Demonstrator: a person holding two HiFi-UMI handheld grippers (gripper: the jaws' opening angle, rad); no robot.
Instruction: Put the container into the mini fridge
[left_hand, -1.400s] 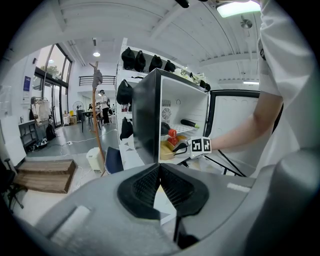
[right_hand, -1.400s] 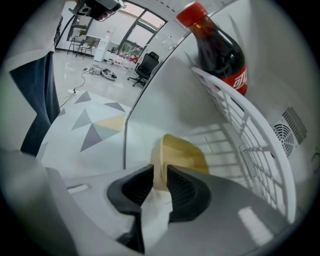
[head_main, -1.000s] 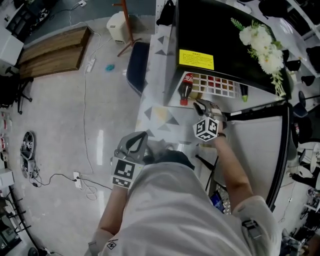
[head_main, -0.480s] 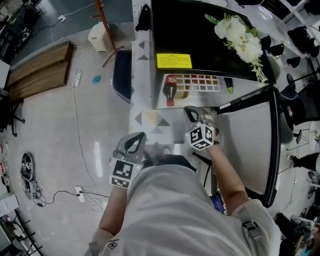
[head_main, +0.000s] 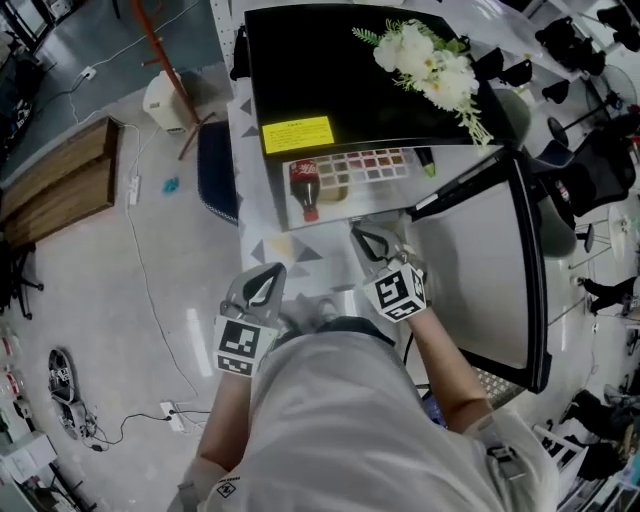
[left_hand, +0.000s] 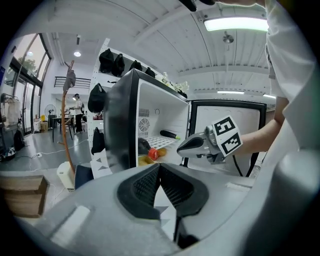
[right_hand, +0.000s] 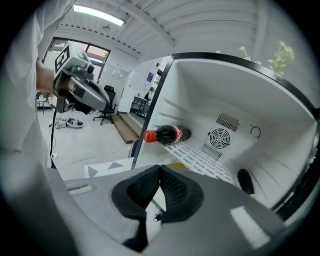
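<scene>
The black mini fridge (head_main: 340, 70) stands open, its door (head_main: 470, 270) swung out to the right. A cola bottle (head_main: 303, 188) lies on the white wire shelf (head_main: 385, 165); a dark thing with a green tip (head_main: 424, 160) lies at the shelf's right end. Something yellowish (left_hand: 145, 159) sits under the shelf; I cannot tell whether it is the container. My right gripper (head_main: 372, 240) hovers just in front of the opening, shut and empty. My left gripper (head_main: 262, 290) hangs lower left, shut and empty. Each gripper view shows its pads touching, left gripper (left_hand: 159, 166), right gripper (right_hand: 160, 168).
White flowers (head_main: 425, 65) lie on the fridge top. A white mat with grey triangles (head_main: 290, 250) covers the surface before the fridge. A dark blue seat (head_main: 215, 185), a red coat stand (head_main: 165, 60), a white box (head_main: 165, 100), a wooden platform (head_main: 55, 195) and floor cables are to the left.
The head view has swung, so the fridge now sits further left. My right gripper has drawn back a little from the shelf edge. The left gripper has barely moved.
</scene>
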